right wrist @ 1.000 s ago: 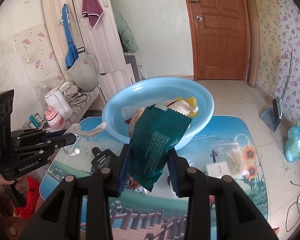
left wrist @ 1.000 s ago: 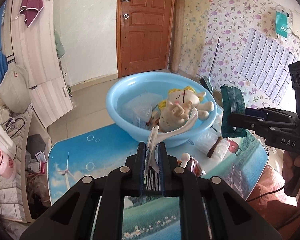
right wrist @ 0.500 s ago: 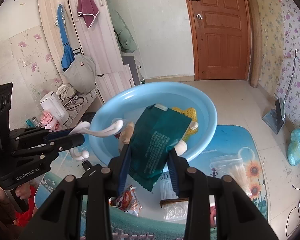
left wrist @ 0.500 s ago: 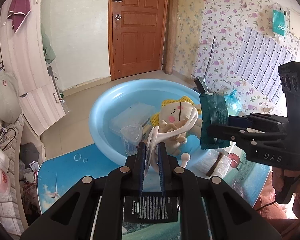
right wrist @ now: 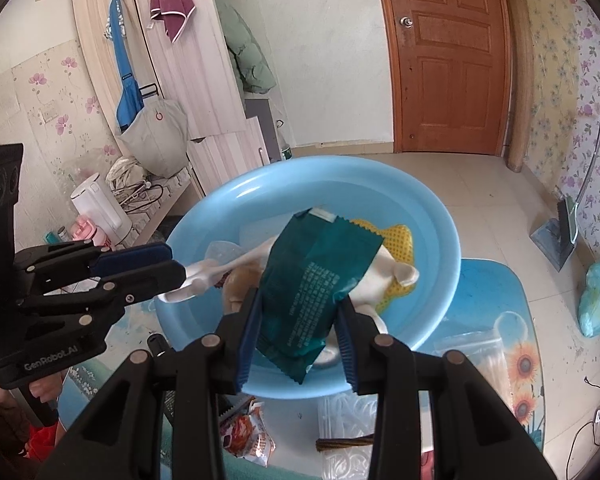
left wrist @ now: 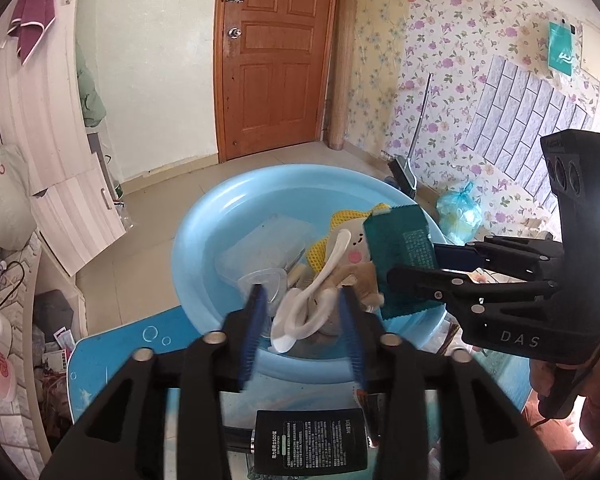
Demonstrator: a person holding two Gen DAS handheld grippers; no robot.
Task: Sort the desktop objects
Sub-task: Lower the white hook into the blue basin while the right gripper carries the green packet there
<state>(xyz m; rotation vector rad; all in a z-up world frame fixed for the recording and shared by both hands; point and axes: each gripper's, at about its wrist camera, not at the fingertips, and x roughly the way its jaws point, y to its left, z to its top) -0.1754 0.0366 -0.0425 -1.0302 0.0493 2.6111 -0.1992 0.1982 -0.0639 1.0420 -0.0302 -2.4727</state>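
Observation:
A light blue basin point(left wrist: 220, 216) point(right wrist: 432, 216) stands on the table and holds a plush doll point(left wrist: 354, 246), a clear box point(left wrist: 260, 252) and a clear cup. My left gripper point(left wrist: 302, 326) is open over the basin's near rim; a white plastic hook point(left wrist: 320, 292) point(right wrist: 220, 268) lies between its spread fingers, dropping free. In the right wrist view the left gripper point(right wrist: 168, 264) shows at the left. My right gripper point(right wrist: 298, 338) has its jaws spread, and the dark green snack packet point(right wrist: 316, 280) point(left wrist: 404, 256) sits loosely between them above the basin.
On the table in front of the basin lie a black bottle point(left wrist: 310, 446), a red snack bag point(right wrist: 248, 438), a clear embossed box point(right wrist: 348, 420) and a clear zip bag point(right wrist: 484, 344). A kettle point(right wrist: 98, 204) stands on a side shelf at the left.
Both grippers moved forward over the basin. The left jaws opened and let go of the white hook. The right jaws widened around the green packet.

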